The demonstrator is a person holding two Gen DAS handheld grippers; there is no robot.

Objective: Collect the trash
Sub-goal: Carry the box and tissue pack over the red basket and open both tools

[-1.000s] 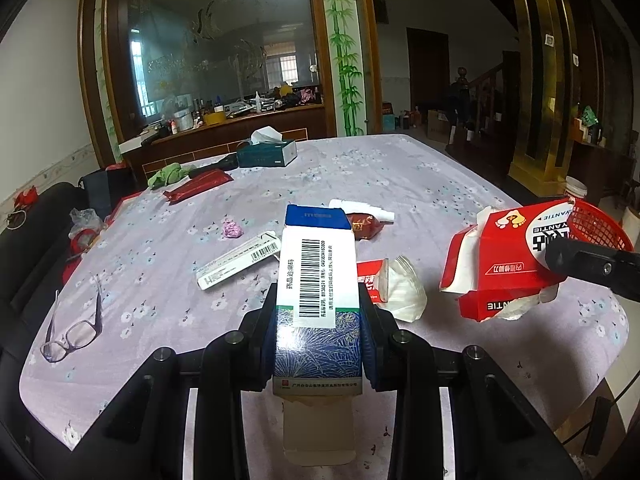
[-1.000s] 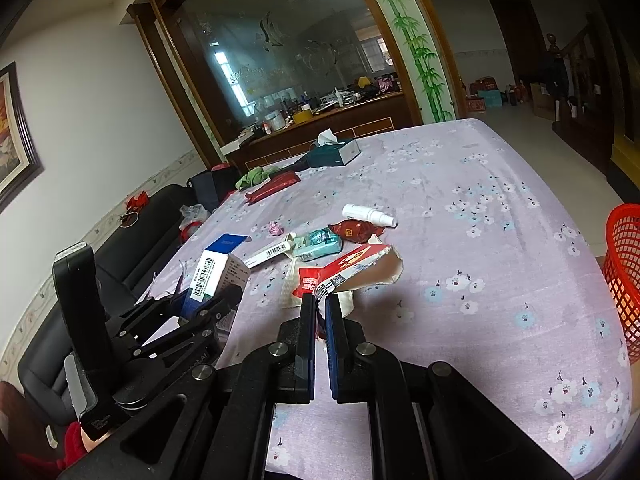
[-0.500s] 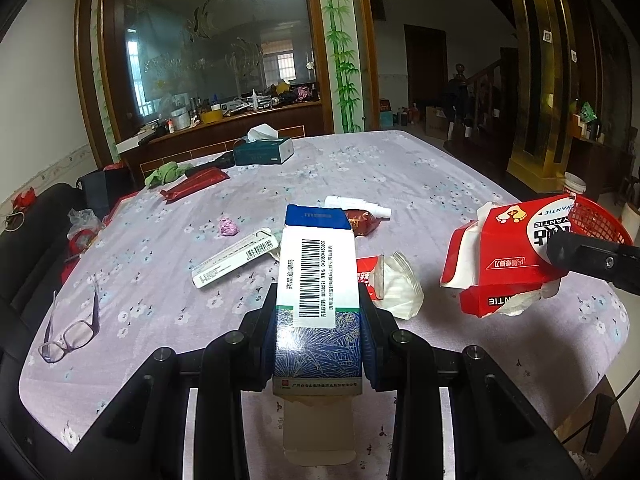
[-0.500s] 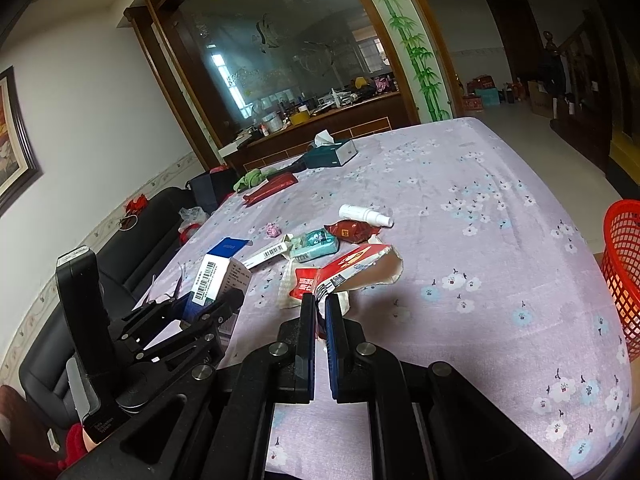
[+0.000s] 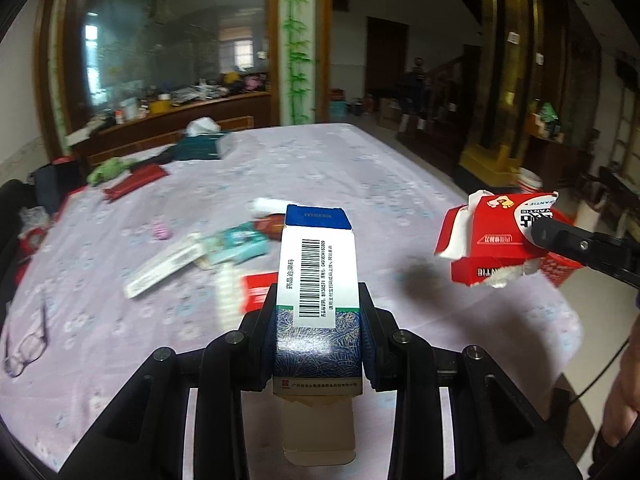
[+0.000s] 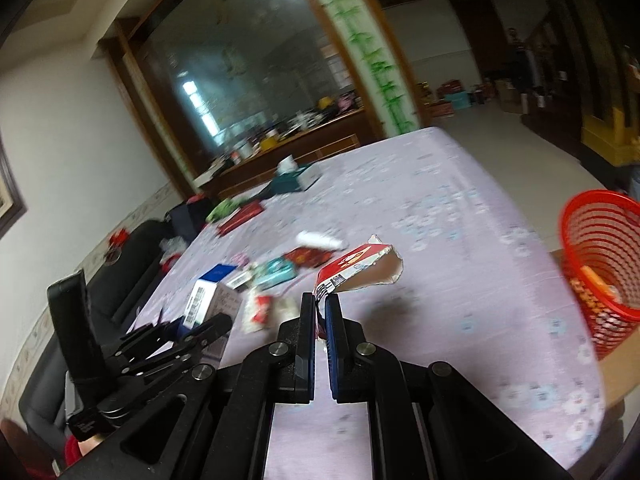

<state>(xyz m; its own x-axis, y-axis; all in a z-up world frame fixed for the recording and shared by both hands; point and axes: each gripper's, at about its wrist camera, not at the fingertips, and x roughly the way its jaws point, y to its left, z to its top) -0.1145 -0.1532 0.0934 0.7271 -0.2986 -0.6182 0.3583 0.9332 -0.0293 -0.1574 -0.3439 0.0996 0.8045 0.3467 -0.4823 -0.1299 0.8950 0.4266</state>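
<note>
My left gripper is shut on a blue-and-white medicine box with a barcode, held above the table. The same box and left gripper show at lower left in the right wrist view. My right gripper is shut on a torn red carton, lifted off the table; in the left wrist view that carton hangs at the right. A red mesh basket stands beyond the table's right edge, with some items inside.
Loose litter lies mid-table: a long white box, a teal packet, a red wrapper, a white bottle. Glasses rest near the left edge. A tissue box sits at the far end. A hand shows at right.
Both grippers have swung right with their loads; the red basket now shows more fully in the right wrist view. The scene is motion-blurred. Both grips are unchanged.
</note>
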